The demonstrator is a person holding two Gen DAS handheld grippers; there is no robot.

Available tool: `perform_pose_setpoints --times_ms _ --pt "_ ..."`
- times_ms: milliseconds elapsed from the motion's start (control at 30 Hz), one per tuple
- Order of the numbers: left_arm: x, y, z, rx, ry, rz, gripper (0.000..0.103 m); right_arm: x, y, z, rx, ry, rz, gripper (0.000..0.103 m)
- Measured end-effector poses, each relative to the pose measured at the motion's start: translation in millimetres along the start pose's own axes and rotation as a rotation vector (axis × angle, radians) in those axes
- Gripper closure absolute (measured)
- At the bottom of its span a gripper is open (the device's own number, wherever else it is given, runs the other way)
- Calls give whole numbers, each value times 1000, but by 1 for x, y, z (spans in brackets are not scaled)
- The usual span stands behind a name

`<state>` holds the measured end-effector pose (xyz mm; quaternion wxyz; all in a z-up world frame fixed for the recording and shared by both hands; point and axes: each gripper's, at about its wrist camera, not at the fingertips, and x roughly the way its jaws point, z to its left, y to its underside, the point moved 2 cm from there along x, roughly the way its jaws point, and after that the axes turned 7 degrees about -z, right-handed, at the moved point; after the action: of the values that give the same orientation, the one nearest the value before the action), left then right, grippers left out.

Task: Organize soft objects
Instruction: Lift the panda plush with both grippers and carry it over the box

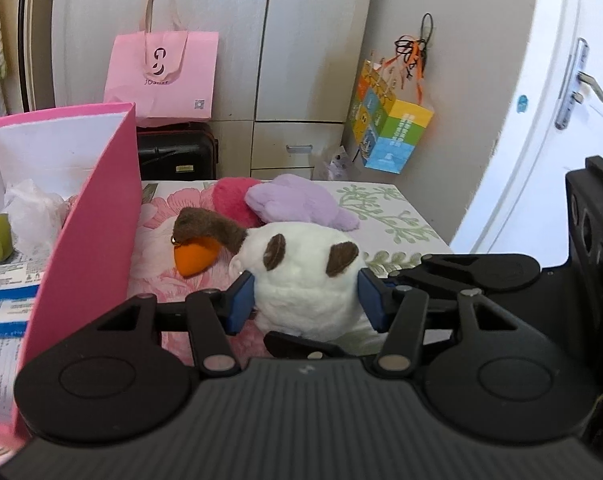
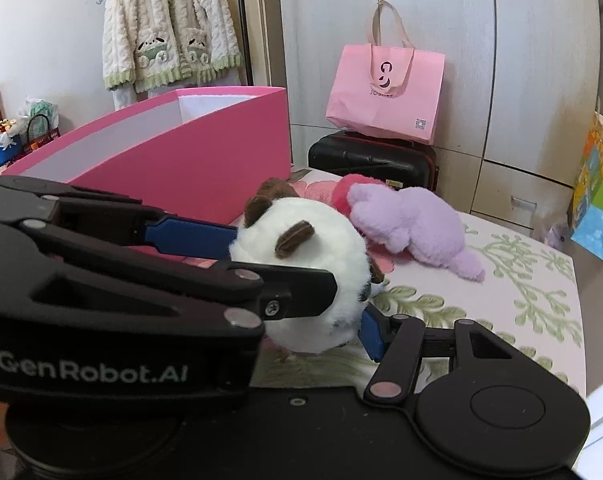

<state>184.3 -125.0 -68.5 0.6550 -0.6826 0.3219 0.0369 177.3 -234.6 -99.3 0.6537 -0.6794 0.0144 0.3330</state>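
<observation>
My left gripper [image 1: 305,296] jaws clamp the white plush toy [image 1: 301,276] (brown ears) at frame centre; my right gripper [image 2: 301,300] also grips it, beside the pink box [image 2: 205,152].

A pale pink paper bag [image 2: 385,96] stood on a black suitcase [image 2: 373,158] at upper centre, before grey wardrobe doors [image 2: 541,60]. A cream fleece jacket [image 2: 169,24] hung at upper left. A colourful gift bag [image 1: 389,128] hung right of centre, beside a white door [image 1: 561,80].
</observation>
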Motion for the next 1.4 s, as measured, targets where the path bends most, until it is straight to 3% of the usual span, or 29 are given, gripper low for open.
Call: perform_pose_setpoints --times_ms 533,1067,1400 --pt "-55 24 -12 44 88 27 49 -50 28 41 77 88 -1 38" --pt "-131 62 -1 18 151 65 49 -96 54 117 60 158 25 37" --pt "-183 60 22 56 105 112 49 -110 54 170 63 84 43 37"
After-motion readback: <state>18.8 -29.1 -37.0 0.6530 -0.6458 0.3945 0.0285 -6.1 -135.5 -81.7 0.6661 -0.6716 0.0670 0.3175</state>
